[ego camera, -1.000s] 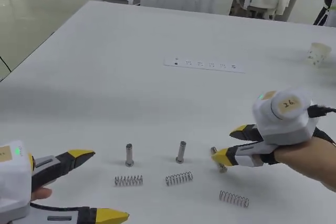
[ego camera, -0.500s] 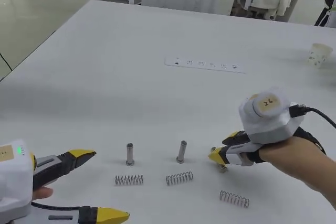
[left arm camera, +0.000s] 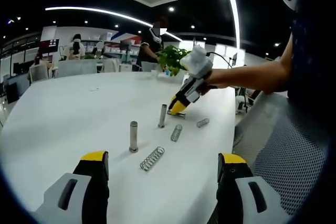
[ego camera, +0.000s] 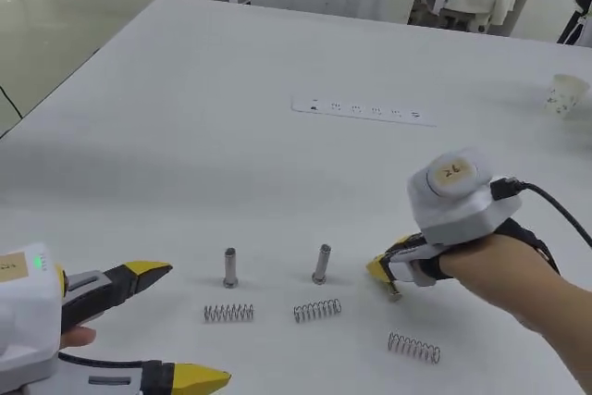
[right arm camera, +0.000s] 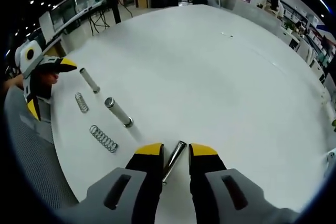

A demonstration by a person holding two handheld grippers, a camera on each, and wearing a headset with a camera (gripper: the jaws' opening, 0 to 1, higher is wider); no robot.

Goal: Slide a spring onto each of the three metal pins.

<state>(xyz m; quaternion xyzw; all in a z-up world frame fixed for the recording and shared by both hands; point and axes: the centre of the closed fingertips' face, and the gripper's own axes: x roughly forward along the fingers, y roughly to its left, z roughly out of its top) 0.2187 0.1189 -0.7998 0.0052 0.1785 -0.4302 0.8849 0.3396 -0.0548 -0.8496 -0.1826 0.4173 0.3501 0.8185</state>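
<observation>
Your right gripper (right arm camera: 175, 151) pinches the tilted third pin (right arm camera: 174, 162) at the bottom centre of its view. Set that pin upright and hold it steady before you thread anything. Your left gripper (ego camera: 196, 324), at the lower left, gapes empty. The nearest spring (ego camera: 413, 349) lies loose at the lower right, a slim wire coil.

Headset cam: above, looking forward and down at my counter (ego camera: 231, 136). Left hand-held gripper (left arm camera: 163, 157) cam: low, facing across it. Right hand-held gripper (right arm camera: 176, 149) cam: close to the surface, facing opposite. All share the standing pins (ego camera: 229, 267).
</observation>
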